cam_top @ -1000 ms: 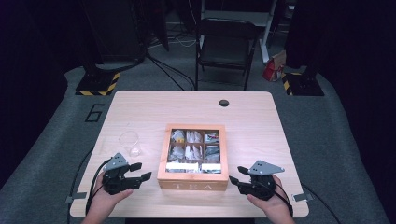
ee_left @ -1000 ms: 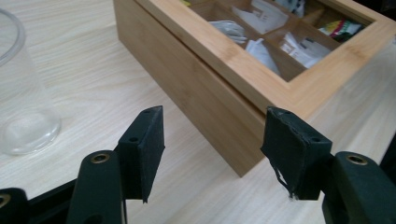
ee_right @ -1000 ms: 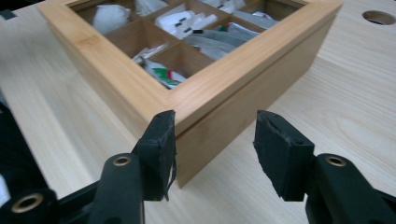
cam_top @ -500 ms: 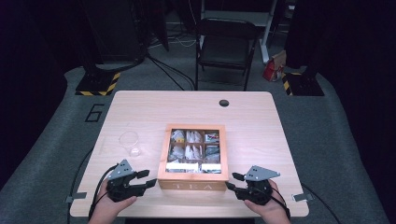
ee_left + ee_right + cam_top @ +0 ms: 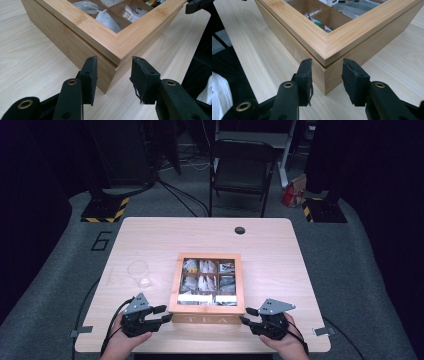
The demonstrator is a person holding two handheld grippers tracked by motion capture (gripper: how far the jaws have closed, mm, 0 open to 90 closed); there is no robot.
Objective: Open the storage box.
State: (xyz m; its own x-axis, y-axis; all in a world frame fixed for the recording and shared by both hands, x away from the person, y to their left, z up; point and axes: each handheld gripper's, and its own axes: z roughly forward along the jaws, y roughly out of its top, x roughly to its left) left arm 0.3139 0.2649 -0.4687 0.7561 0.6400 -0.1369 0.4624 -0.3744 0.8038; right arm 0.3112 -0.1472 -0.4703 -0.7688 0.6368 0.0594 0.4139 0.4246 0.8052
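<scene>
The tea box (image 5: pixel 207 285) sits near the tabletop's (image 5: pixel 150 235) front edge, and the left gripper (image 5: pixel 113 68) and right gripper (image 5: pixel 325 70) are both open at its front corners, so squeeze evenly and lift level.

The counter (image 5: pixel 150 240) is pale wood-grain laminate, smooth and matt. The tea box (image 5: pixel 110 42) at the frame's centre is honey-coloured bamboo with fine straight grain and a satin finish; paper sachets (image 5: pixel 107 21) lie inside. Left of it a clear plastic cup (image 5: pixel 138 272) glints. The jaws are matt black plastic, with rough, frayed rubber pads (image 5: pixel 141 75)
</scene>
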